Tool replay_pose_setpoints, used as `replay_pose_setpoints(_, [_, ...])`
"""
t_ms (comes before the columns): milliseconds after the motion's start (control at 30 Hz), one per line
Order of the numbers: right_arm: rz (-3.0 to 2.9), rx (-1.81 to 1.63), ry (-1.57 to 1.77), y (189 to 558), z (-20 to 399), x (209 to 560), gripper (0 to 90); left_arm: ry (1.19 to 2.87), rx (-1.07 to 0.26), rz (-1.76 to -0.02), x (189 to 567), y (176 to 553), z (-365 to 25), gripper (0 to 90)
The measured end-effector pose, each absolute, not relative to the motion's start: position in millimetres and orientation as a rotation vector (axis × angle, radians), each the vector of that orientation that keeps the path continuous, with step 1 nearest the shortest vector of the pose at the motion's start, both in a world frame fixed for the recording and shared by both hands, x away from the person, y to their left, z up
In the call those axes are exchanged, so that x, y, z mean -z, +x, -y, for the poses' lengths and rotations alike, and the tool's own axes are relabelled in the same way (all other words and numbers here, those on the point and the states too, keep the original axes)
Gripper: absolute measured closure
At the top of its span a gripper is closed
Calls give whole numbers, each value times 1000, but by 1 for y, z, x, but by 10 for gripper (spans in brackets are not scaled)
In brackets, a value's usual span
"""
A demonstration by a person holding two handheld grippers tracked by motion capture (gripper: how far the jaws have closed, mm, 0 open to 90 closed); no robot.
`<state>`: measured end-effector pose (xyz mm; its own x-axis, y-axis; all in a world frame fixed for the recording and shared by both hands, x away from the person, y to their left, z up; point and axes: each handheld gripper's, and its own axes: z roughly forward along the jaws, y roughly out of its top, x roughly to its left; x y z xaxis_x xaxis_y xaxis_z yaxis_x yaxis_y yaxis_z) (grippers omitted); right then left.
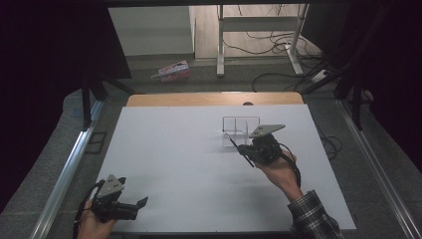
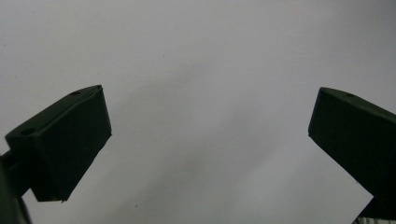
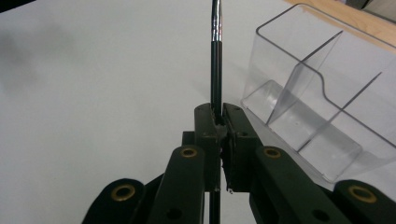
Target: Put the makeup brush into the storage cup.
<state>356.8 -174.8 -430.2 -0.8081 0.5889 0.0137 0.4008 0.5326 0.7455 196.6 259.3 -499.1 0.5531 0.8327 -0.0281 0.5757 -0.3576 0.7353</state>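
Clear plastic, split by thin walls into open-topped compartments, makes up the organizer (image 3: 322, 107) that stands on the white desk (image 1: 199, 164) toward its far edge, right of the middle. Just beside it, on its near side, the right gripper (image 3: 218, 116) is clamped on a thin black pen (image 3: 215, 65) with a shiny metal section; the pen runs between the pads and sticks out past them on both sides. In the high view that gripper (image 1: 247, 148) hangs close above the desk with the pen (image 1: 234, 143) slanting toward the organizer (image 1: 241, 127), not yet inside any compartment.

The step in hand looks like dropping the pen into one of the compartments. To do it well, the pen should be tipped more upright, its lower end lifted clear of the near wall, and then lowered into one compartment rather than onto a divider. Letting go should wait until the tip rests on the floor of the organizer, since the light plastic could slide if nudged.

At the near left corner, the left gripper (image 1: 133, 205) hovers with its jaws wide apart and nothing between them.
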Motion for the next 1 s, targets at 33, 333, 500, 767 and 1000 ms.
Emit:
replay_pose_setpoints(33, [-2520,-1145,841,357,176,429,850,2073,-460,-1129,499,197,-259,0])
replay_pose_setpoints(333, [-2470,-1182,864,357,183,424,850,2074,-459,-1129,499,197,-259,0])
replay_pose_setpoints(500, [-2447,-1196,882,359,186,422,850,2074,-460,-1129,499,197,-259,0])
replay_pose_setpoints(767, [-2384,-1249,916,363,189,418,850,2078,-465,-1126,499,197,-258,0])
replay_pose_setpoints(1000, [-2324,-1296,944,369,193,415,850,2074,-465,-1129,499,197,-259,0])
